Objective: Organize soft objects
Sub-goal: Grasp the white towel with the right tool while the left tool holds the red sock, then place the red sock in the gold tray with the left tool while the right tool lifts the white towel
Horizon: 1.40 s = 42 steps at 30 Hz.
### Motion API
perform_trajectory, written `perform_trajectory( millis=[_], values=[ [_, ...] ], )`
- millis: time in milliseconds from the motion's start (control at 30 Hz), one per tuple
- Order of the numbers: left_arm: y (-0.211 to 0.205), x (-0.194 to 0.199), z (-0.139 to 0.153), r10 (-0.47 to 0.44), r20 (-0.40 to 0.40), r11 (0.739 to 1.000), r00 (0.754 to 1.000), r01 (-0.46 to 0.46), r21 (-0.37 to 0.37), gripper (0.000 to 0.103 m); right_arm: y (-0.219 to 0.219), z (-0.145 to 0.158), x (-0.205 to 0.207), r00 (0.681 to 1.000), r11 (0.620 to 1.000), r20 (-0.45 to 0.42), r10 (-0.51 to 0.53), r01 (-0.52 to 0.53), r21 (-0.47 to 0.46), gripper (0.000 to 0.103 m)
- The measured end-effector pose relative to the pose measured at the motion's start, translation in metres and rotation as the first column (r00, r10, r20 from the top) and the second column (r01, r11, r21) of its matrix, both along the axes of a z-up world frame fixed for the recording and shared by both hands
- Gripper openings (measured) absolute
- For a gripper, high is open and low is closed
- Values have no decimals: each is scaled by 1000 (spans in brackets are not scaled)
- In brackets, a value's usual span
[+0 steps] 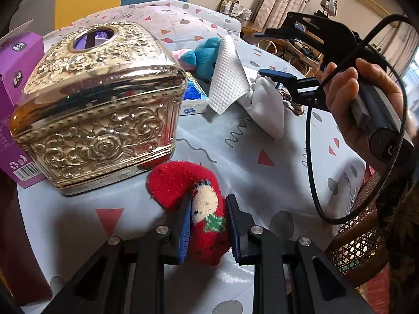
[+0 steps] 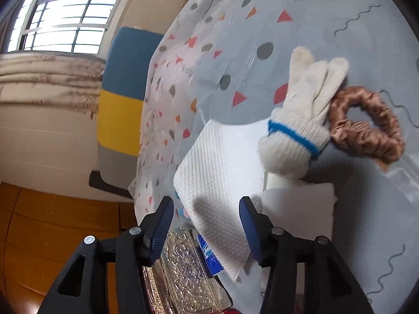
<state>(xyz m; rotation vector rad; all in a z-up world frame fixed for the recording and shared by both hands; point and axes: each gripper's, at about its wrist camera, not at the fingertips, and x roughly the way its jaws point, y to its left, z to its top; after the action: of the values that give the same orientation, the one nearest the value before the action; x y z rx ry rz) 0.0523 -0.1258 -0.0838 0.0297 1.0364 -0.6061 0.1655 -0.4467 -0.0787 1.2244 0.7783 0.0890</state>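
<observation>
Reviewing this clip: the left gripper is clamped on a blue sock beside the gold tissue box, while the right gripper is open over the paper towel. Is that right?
Not quite: the colour is wrong. In the left wrist view the left gripper is clamped on a red sock, not a blue one, beside the gold tissue box. The rest holds: the right wrist view shows the right gripper open over the paper towel.

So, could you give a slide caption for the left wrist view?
Left gripper shut on red sock beside gold tissue box.

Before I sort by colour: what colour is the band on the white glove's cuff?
Blue, a thin band around the cuff of the white glove; clearest in the right wrist view.
</observation>
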Motion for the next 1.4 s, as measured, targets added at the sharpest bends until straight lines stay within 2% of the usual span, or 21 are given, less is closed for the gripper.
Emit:
perform_trajectory(
  millis=[67,167,233,300,367,400,433,533,633,800,967,1033,1133,1267,1400],
  values=[
    [1,0,-1,2,-1,1000,1000,-2,-4,26,3,7,-2,1000,999,-2,0,0,-42,60],
    [2,0,-1,2,1,1000,1000,-2,-6,26,22,29,5,998,976,24,56,-50,-210,69],
    [3,-1,-1,-1,4,1000,1000,1,-4,26,44,39,16,992,922,-6,126,-119,-370,72],
    [3,-2,0,-4,11,1000,1000,4,-1,25,68,36,28,975,835,-97,198,-220,-504,71],
    [3,-2,0,-7,13,1000,1000,7,-3,23,86,26,37,952,739,-204,228,-306,-600,36],
    [3,-2,1,-9,15,1000,1000,9,-4,21,90,21,38,943,695,-257,211,-330,-639,14],
    [2,-2,3,-13,18,1000,1000,13,-4,20,88,20,36,945,691,-261,196,-323,-647,10],
    [2,-2,13,-30,34,999,999,30,-10,18,68,35,23,975,755,-159,155,-221,-617,6],
    [3,-2,35,-48,65,997,997,52,-60,17,47,43,6,989,825,-75,124,-145,-546,6],
    [7,10,79,-47,102,986,994,62,-154,17,37,48,-4,993,851,-29,112,-111,-514,6],
    [4,38,124,-19,165,979,986,52,-198,17,49,51,5,989,843,-28,142,-136,-521,6],
    [10,53,140,24,183,976,983,17,-219,17,55,52,5,985,834,-21,172,-158,-529,6],
    [40,78,167,134,239,967,962,-74,-244,17,68,55,7,973,810,-13,230,-199,-552,6],
    [98,109,181,307,258,938,916,-245,-245,17,84,55,11,959,762,-33,282,-244,-600,6],
    [170,123,172,458,238,885,856,-413,-217,17,89,54,12,955,743,-43,295,-257,-617,6]
  ],
)
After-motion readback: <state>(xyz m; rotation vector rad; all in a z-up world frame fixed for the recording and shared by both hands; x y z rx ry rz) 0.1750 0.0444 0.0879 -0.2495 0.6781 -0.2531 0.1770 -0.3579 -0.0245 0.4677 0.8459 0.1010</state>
